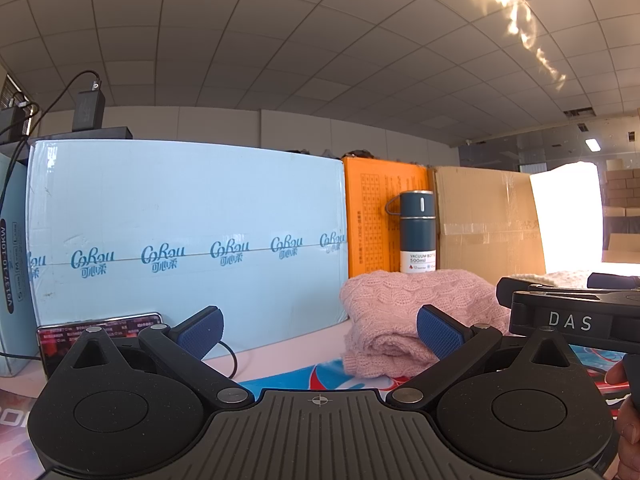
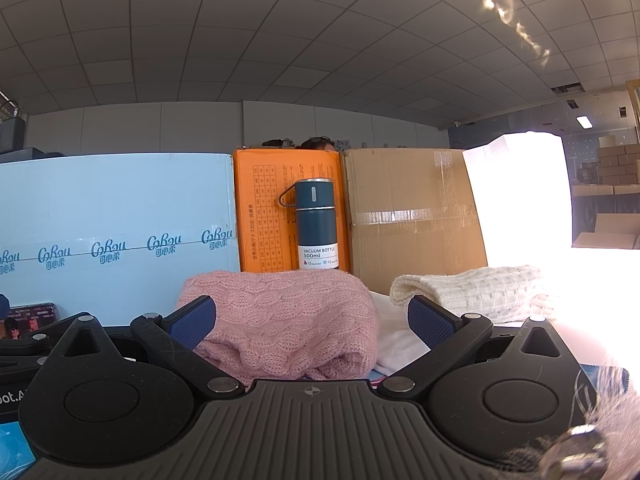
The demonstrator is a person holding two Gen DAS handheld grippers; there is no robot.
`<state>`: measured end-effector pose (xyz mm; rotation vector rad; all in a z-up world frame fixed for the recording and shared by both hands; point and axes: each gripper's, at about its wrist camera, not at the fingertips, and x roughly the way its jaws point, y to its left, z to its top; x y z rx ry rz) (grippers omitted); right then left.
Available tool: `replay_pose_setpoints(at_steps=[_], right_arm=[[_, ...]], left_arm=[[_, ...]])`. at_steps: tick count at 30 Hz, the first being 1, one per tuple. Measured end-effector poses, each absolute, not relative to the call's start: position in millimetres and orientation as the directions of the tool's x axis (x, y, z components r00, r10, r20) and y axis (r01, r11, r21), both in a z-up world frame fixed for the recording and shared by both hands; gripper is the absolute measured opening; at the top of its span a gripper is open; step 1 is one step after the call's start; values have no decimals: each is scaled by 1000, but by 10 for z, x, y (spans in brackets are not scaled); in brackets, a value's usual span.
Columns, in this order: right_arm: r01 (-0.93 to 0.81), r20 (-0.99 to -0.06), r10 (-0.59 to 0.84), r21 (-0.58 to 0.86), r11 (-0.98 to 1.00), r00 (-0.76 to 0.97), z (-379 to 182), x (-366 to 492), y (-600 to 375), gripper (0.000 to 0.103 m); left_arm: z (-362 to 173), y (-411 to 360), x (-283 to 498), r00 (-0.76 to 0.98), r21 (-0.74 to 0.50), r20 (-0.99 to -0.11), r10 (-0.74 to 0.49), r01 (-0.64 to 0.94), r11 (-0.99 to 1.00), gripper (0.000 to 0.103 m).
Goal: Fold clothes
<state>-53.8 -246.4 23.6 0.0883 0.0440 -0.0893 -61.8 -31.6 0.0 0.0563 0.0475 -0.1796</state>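
A pink cable-knit sweater lies folded in a bundle on the table, right in front of my right gripper, whose blue-padded jaws stand wide open and empty on either side of it. The sweater also shows in the left wrist view, ahead and to the right of my left gripper, which is open and empty. A white knit garment lies folded to the right of the pink one. The right gripper's body shows at the right edge of the left wrist view.
A light blue carton, an orange box and a brown cardboard box wall the table's back. A dark blue vacuum bottle stands before them. A phone with a cable leans at left. A printed mat covers the table.
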Motion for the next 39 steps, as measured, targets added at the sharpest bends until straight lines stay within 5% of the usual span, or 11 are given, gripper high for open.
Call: replay_pose_setpoints(at_steps=[39], right_arm=[[89,-47,-85,86,992,995,237,-533,-2475,103]], left_arm=[[-1,-298,-637,987,50,-52,-152,154,987,103]])
